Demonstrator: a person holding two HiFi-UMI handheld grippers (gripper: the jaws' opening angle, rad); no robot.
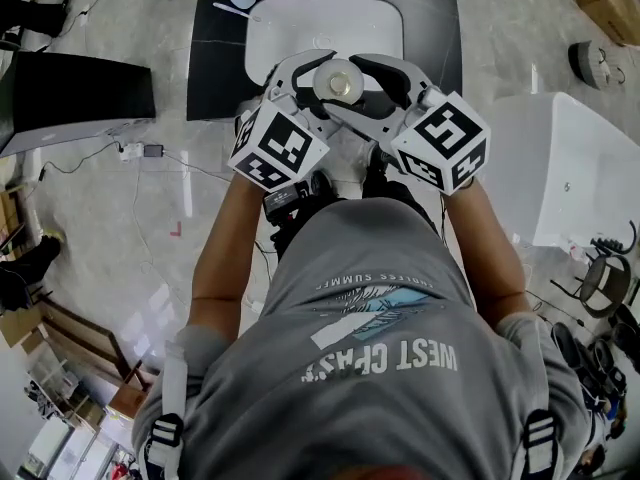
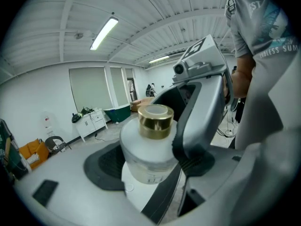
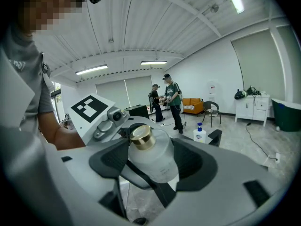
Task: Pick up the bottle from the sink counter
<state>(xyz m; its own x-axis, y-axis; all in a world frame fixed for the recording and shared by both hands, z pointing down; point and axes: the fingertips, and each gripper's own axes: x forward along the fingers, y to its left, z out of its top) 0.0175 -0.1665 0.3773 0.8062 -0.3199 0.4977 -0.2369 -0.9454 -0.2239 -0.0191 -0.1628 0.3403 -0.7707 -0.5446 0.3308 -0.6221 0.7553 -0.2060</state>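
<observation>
A frosted white bottle with a gold cap is held up in the air, above the white sink basin set in the black counter. My left gripper comes at it from the left and my right gripper from the right, and their jaws cross around its body. In the left gripper view the bottle sits between the dark pads, with the other gripper's finger pressed beside it. The right gripper view shows the bottle tilted between its pads.
A white tub-like unit stands to the right and a black tabletop to the left, with cables on the floor. Two people stand far across the room, and a spray bottle sits on the floor.
</observation>
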